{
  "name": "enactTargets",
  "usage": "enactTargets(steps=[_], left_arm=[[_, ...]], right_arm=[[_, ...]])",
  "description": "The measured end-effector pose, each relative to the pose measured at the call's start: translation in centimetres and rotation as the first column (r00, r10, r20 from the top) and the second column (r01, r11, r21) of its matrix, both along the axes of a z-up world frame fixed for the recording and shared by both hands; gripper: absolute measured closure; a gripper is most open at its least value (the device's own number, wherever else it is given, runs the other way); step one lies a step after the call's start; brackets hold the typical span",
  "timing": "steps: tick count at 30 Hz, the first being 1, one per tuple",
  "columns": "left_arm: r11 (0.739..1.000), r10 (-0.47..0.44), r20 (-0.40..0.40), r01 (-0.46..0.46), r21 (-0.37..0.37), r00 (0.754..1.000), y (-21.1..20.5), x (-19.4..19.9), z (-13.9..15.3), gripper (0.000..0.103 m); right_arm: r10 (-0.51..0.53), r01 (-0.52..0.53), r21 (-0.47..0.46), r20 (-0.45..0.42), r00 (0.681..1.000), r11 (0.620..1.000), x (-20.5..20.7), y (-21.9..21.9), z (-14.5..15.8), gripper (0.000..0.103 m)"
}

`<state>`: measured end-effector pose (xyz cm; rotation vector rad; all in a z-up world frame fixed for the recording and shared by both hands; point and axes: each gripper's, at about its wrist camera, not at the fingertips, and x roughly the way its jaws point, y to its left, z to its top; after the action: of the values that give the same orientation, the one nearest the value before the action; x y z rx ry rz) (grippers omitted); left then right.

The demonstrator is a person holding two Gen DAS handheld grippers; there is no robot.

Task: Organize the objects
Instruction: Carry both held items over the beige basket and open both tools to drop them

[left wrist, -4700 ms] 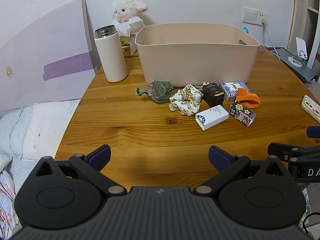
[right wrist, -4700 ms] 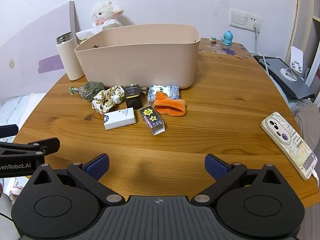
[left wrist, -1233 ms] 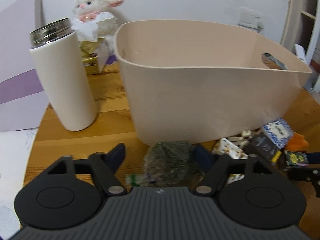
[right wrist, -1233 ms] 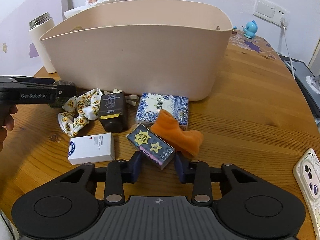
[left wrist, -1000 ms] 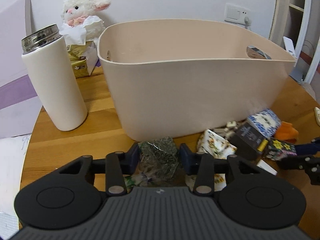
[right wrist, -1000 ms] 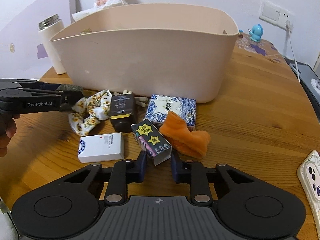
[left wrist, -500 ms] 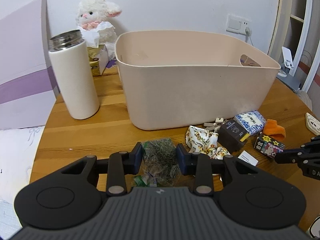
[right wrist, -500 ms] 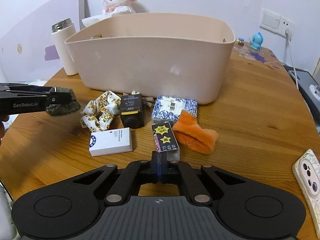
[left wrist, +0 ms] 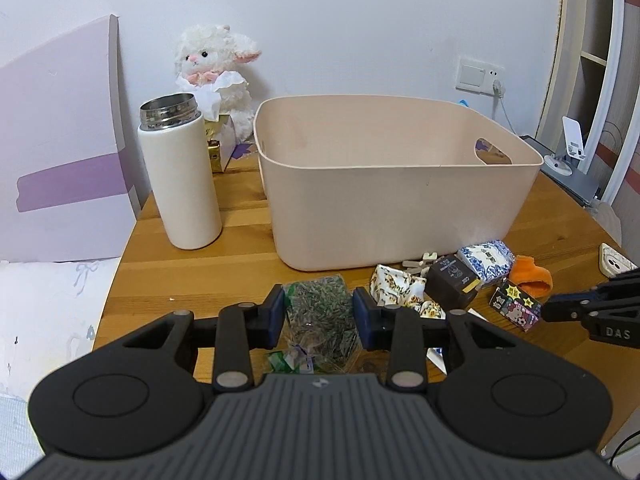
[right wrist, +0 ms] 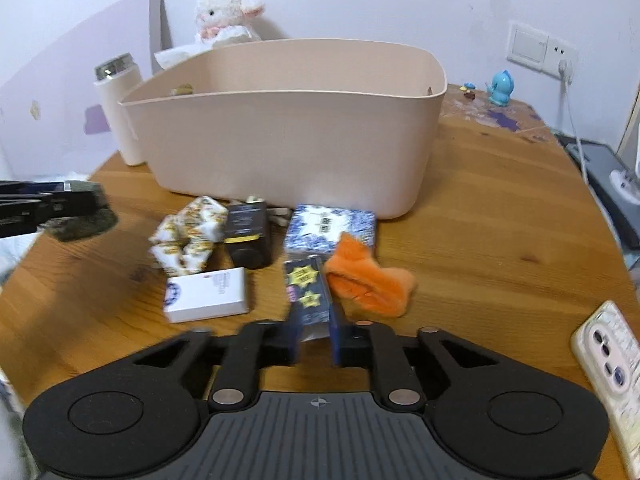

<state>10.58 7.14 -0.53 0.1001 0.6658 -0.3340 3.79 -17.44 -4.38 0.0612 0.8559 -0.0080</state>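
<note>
A white flask (left wrist: 180, 176) stands upright at the left of the wooden worktop (left wrist: 224, 268), beside the beige bin (left wrist: 392, 184). Near its front wall, the left tool (left wrist: 320, 312) is clamped on a clear packet of green-grey bits (left wrist: 320, 312), its pads pressing both sides. To the right lie a flowered scrunchie (left wrist: 394, 286), a dark box (left wrist: 450, 286), a blue-patterned packet (left wrist: 486, 258) and an orange cloth (left wrist: 532, 274), clustered before the bin. The right tool (right wrist: 314, 334) has just been opening its jaws; they now straddle the near end of the star-printed box (right wrist: 306, 280), which lies on the worktop; whether the pads press it I cannot tell. A white box (right wrist: 206, 294) lies just left of it.
</note>
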Motion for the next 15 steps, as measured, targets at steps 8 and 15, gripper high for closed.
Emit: enactTargets(steps=[8,15], left_arm=[[0.999,-0.039,-0.015,0.039,-0.002,0.999,0.2,-0.1,-0.3,0.065],[0.999,-0.043,-0.001,0.043,-0.009,0.999,0.0,-0.6,0.4,0.065]], right_arm=[[0.032,-0.032,0.000,-0.044,0.998,0.999,2.2,0.4,-1.5,0.081],[0.028,-0.028,0.018,0.016,0.999,0.999,0.8,0.4,0.6,0.081]])
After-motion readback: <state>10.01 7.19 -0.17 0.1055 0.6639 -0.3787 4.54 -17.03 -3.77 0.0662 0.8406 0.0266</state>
